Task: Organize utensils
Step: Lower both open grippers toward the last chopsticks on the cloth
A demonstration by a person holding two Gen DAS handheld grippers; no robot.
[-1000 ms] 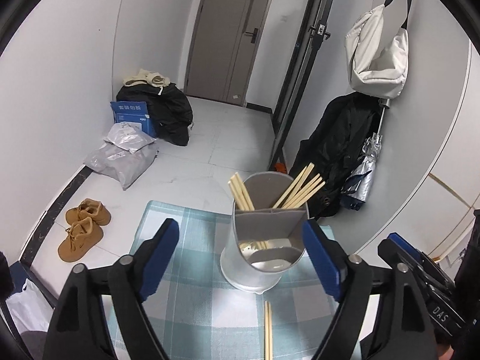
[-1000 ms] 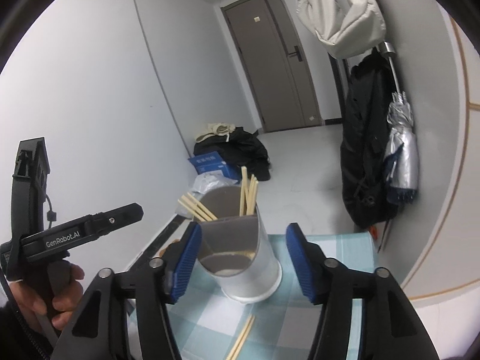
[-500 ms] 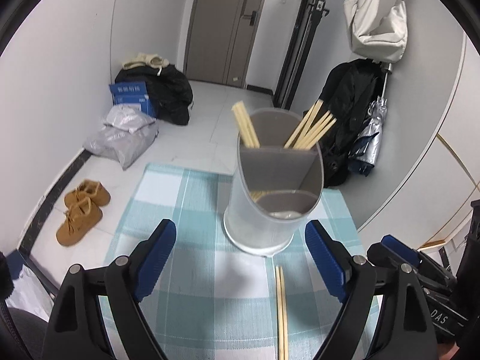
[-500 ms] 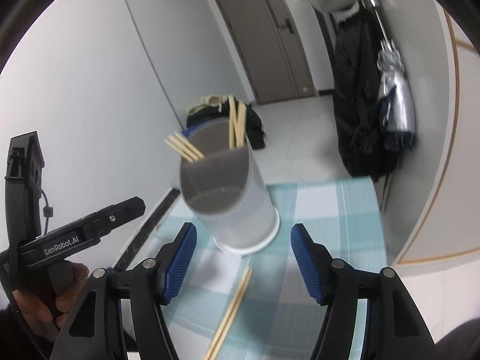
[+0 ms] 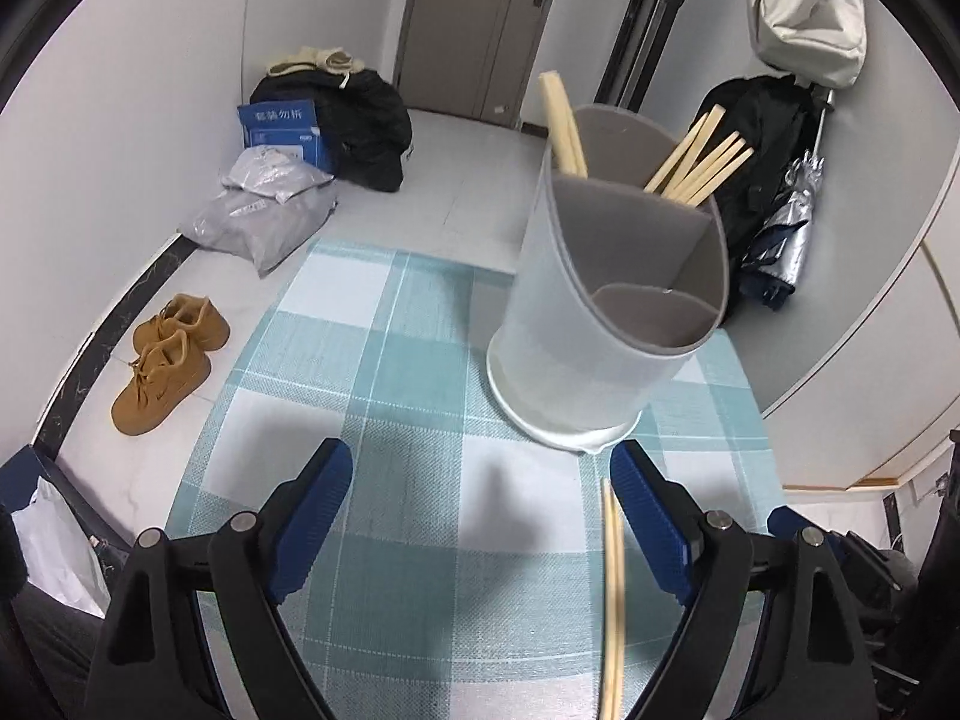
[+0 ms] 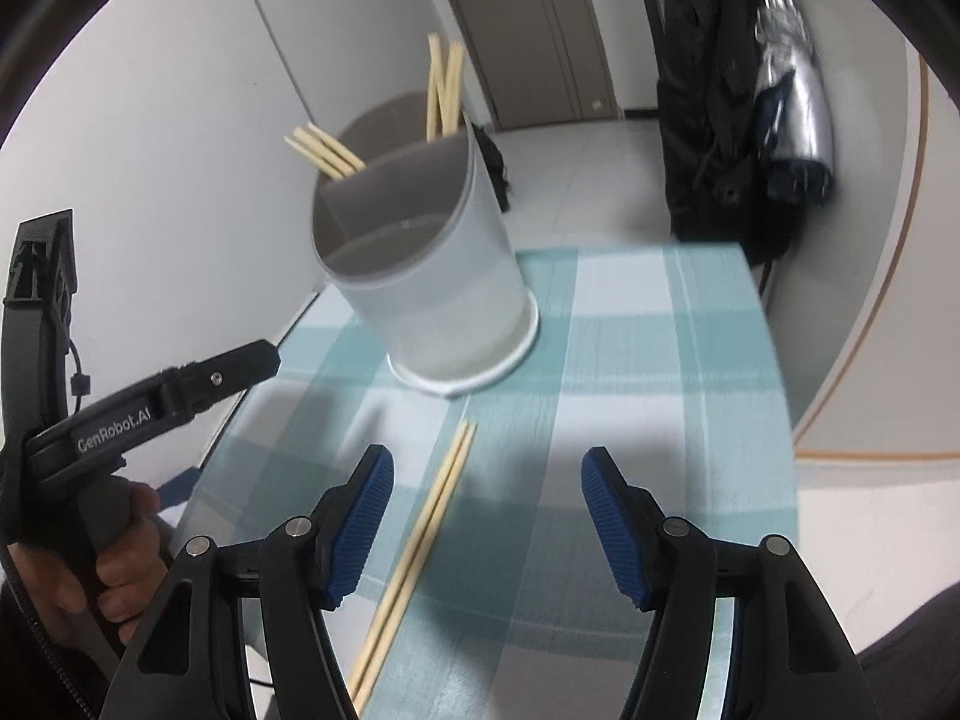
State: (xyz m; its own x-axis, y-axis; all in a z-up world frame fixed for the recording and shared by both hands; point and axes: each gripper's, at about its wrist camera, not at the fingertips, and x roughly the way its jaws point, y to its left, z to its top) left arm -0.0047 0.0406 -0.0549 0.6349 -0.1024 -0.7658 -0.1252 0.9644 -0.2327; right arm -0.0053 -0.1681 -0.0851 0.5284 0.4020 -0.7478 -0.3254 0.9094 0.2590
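Both my grippers have dropped toward the cloth; the holder, earlier framed between the pads, now stands beyond them. My left gripper is spread wide and empty. My right gripper has just been opening, nothing clamped. The loose chopsticks lie on the cloth by its left pad. Shoes and bags sit on the floor.
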